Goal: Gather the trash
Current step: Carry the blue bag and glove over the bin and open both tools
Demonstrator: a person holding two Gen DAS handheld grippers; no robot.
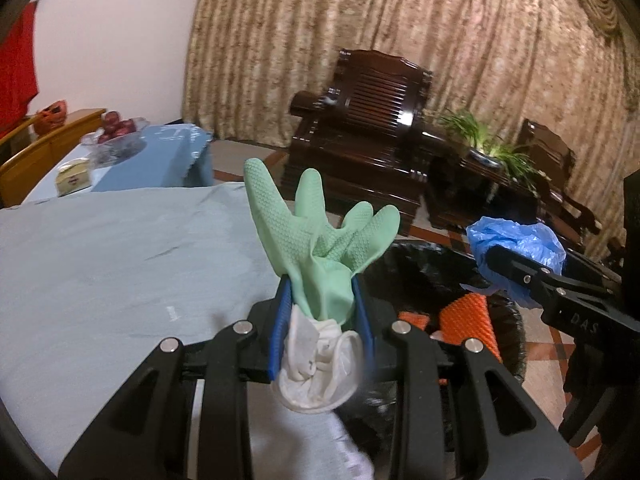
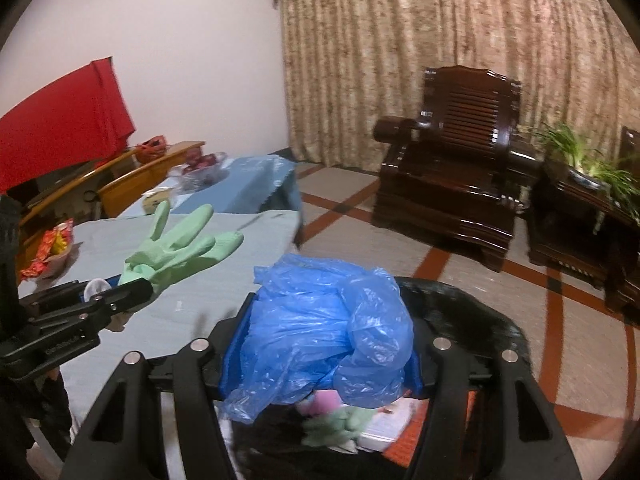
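Left wrist view: left gripper (image 1: 322,308) clamps the limp green glove (image 1: 320,236) at its cuff beside the table (image 1: 100,248) edge; right gripper (image 2: 320,344) squeezes a light, slippery blue plastic bag (image 2: 320,316) over the bin (image 2: 480,312)

Dim warm indoor light, motion blur throughout, fisheye bending, dark vignetted corners
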